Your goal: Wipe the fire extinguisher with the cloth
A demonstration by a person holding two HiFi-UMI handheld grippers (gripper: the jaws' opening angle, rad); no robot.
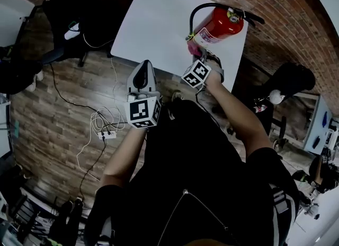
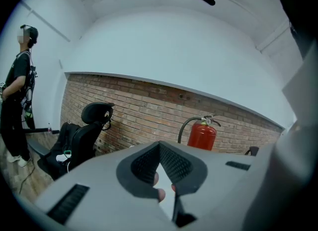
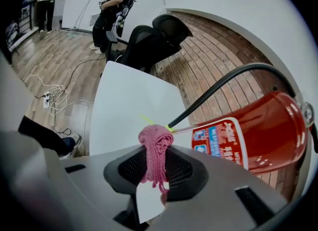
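Observation:
A red fire extinguisher (image 1: 220, 25) with a black hose stands near the right far corner of the white table (image 1: 153, 23). It also shows upright in the left gripper view (image 2: 201, 135) and fills the right of the right gripper view (image 3: 258, 135). My right gripper (image 1: 197, 54) is shut on a bunched pink cloth (image 3: 155, 150), held close beside the extinguisher's labelled lower body; whether the cloth touches it I cannot tell. The cloth (image 1: 195, 50) peeks out by the extinguisher's base. My left gripper (image 1: 143, 66) hovers at the table's near edge, shut and holding nothing (image 2: 160, 148).
A brick wall runs behind the table. Black office chairs (image 1: 79, 12) stand left of it, another (image 1: 294, 78) to the right. A white cable and power strip (image 1: 106, 126) lie on the wood floor. A person (image 2: 17, 91) stands far left.

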